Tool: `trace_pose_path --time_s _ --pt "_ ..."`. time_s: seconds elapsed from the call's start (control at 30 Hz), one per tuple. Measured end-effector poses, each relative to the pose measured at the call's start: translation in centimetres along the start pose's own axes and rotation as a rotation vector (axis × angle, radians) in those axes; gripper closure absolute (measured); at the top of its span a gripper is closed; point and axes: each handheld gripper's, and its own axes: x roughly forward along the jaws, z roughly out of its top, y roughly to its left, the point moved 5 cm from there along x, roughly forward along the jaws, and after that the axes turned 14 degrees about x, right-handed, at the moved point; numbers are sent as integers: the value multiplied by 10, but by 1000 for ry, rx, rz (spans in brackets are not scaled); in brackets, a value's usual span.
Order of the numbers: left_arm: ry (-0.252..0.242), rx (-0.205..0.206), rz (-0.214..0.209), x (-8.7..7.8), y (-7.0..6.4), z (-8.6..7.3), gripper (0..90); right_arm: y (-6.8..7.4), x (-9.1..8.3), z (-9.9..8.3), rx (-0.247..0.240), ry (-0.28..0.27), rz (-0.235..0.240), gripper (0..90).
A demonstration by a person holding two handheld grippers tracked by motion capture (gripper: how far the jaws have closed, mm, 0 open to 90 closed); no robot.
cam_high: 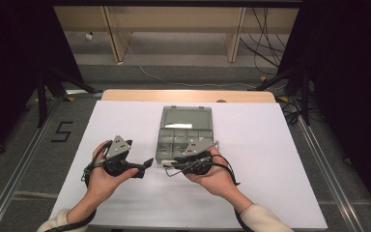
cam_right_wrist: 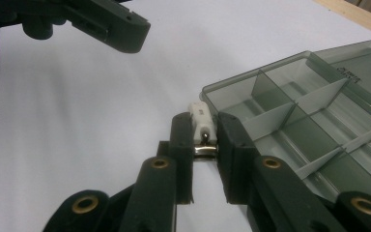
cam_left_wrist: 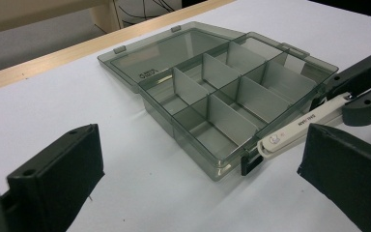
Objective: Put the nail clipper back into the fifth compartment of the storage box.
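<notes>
A smoky grey compartment box [cam_high: 163, 141] lies open mid-table, its lid [cam_high: 186, 117] folded back flat and its cells looking empty. My right gripper [cam_high: 171, 167] is shut on a slim white tool with a metal end [cam_right_wrist: 200, 116], holding it just off the box's near left corner [cam_right_wrist: 207, 94]. The left gripper view shows that white tool [cam_left_wrist: 297, 129] reaching toward the box's front corner [cam_left_wrist: 222, 171]. My left gripper [cam_high: 146, 165] hovers left of the box, open with nothing between its jaws, which point toward the right gripper. One of its jaws also shows in the right gripper view.
White paper [cam_high: 125, 121] covers the wooden table [cam_high: 188, 94], bare on both sides of the box. Beyond the table's far edge are a floor with cables [cam_high: 265, 43] and wooden furniture legs [cam_high: 118, 38]. Dark stands flank both sides.
</notes>
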Motion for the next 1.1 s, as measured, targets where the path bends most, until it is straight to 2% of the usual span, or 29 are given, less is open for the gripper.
trace_pose_path --time_s 0.3,0.33,1.1 --pt "-1 -1 -3 0 0 0 7 -2 0 6 6 -9 -9 780" --pt "-1 -1 0 0 0 0 7 -3 1 8 5 -24 -15 780" --pt "-3 -2 -6 0 -1 0 7 -14 13 18 33 -25 -28 780"
